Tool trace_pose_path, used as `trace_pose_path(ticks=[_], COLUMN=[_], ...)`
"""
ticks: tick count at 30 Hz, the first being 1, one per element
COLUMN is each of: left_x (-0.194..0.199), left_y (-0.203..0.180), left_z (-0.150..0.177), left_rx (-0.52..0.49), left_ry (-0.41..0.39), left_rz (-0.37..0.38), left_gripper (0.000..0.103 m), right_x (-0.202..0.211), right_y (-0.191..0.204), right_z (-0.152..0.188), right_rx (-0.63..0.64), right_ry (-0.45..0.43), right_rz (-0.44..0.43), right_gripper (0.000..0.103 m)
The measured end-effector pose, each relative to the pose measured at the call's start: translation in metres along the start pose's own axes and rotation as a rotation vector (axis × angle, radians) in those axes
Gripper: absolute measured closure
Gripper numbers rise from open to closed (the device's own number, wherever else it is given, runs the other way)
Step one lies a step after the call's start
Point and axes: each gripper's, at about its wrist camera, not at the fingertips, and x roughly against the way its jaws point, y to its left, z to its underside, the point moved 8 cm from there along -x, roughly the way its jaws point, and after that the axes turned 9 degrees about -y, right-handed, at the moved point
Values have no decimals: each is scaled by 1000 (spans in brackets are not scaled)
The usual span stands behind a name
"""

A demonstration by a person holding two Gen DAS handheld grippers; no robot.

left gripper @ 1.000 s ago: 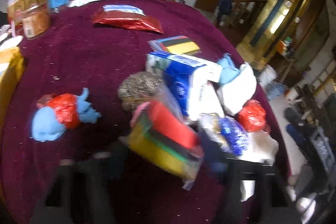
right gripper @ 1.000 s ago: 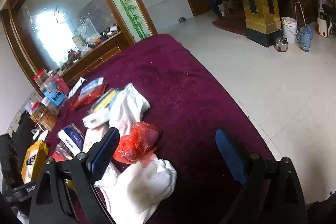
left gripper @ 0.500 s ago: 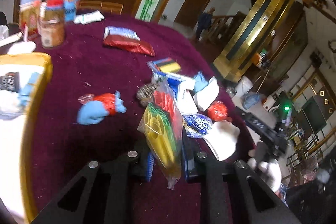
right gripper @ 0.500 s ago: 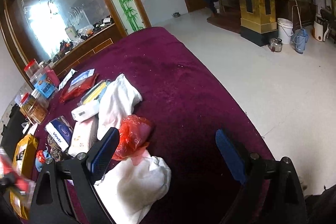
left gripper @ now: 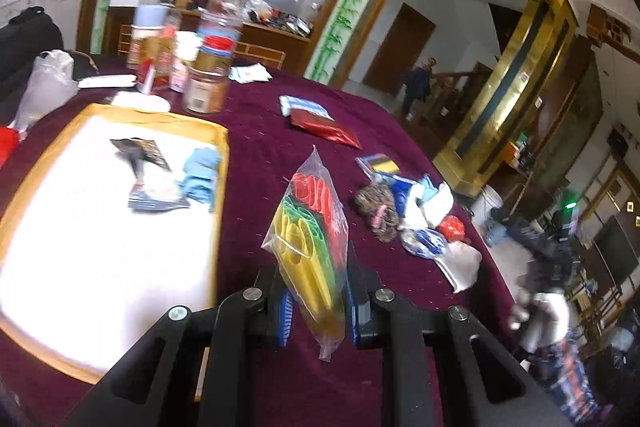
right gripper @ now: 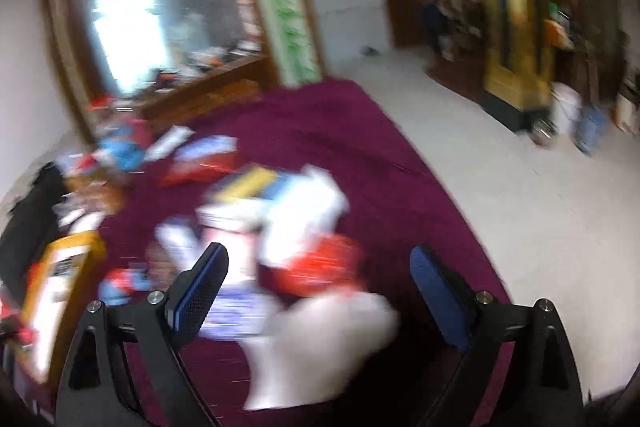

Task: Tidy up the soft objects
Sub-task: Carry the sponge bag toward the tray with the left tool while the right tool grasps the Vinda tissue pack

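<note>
The left gripper [left gripper: 318,301] pinches one clear plastic bag [left gripper: 310,227], its two blue ribbed pads pressed against the crinkled film near the bottom. Inside stand three bands of spongy pieces: red on top, green in the middle, yellow below. The bag is held upright above the maroon cloth [left gripper: 256,147], just beside the one yellow-rimmed tray [left gripper: 222,163]. The tray's white floor holds two items, a dark flat packet [left gripper: 140,155] and a folded light-blue cloth [left gripper: 200,175].

Farther along the cloth lies one shiny red foil pouch [left gripper: 324,127], then a loose heap [left gripper: 416,219] of soft wrapped things: brown speckled, white, blue, red.

The right gripper [right gripper: 318,291] is spread wide and holding nothing, above a blurred white bundle [right gripper: 324,343]; its two pads are blue and mesh-textured.
</note>
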Motion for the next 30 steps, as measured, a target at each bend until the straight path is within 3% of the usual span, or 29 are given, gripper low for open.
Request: trace_pose_path(ticks=[2,4,7,12,17,22,25,30], left_x=[4,8,16,40,51,46,42,34], left_y=[11,22,34,73,107,116,113,101], left_z=[-1,0,3,-2,-6,-2,-1,-1], left_rx=[30,61,88,126,186,210,205,190], left_ry=[-17,-22,-30,-66,-98,-88,-80,-58], left_rz=[0,0,-6,-72,-111,-112,-112,-106], left_gripper=[82,83,82,82,82,82,82,82], right_x=[9,5,-8,-20,-30,-36,-43,-66], right_y=[48,92,134,137,91,39,29,50], right_z=[-4,7,31,46,44,45,52,67], right_rx=[53,74,79,106,101,91,121,215], right_ry=[19,92,183,204,208,224,249,301], right_rz=[-114,-234,-310,-270,-155,-54,-43,-97], right_gripper=[10,10,10,10,10,10,10,11])
